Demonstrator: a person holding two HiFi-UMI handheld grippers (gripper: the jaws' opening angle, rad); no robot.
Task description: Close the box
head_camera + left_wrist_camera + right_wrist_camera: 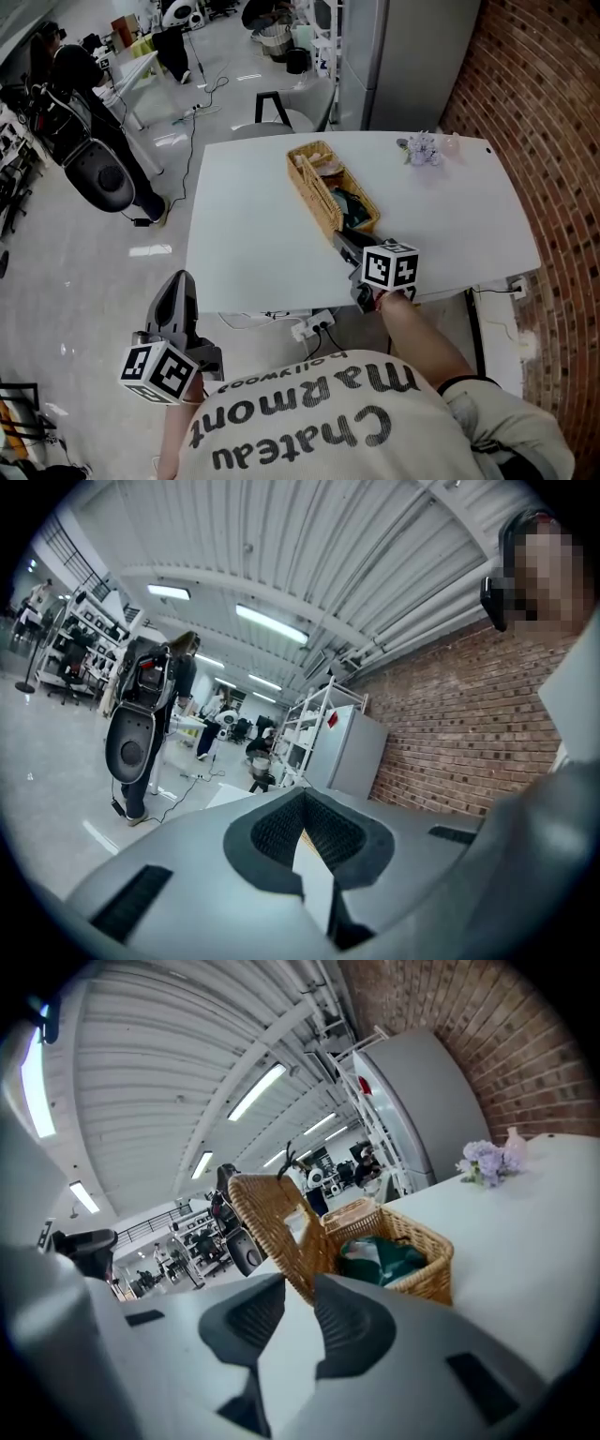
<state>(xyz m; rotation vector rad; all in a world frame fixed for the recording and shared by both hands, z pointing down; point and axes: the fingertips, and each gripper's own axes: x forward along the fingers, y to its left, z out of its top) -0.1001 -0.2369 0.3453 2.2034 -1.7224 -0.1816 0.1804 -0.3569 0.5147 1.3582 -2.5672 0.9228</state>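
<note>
A long wicker box (pixel 310 153) lies on the white table (pixel 244 234), with green and white things (pixel 380 1255) inside. Its wicker lid (pixel 272 1218) stands raised along the box's left side (pixel 313 195). My right gripper (pixel 341 240) is at the near end of the box. In the right gripper view its jaws (pixel 298 1283) stand apart with the lid's near lower corner between them; a gap shows on the left. My left gripper (pixel 180 284) hangs off the table's near left corner, its pads (pixel 281 822) meeting at the tips, nothing held.
A small bunch of pale purple flowers (pixel 422 150) lies at the table's far right. A grey cabinet (pixel 403 56) and a brick wall (pixel 544 103) stand behind and to the right. A stool (pixel 272 112) stands beyond the far edge, and people are across the room.
</note>
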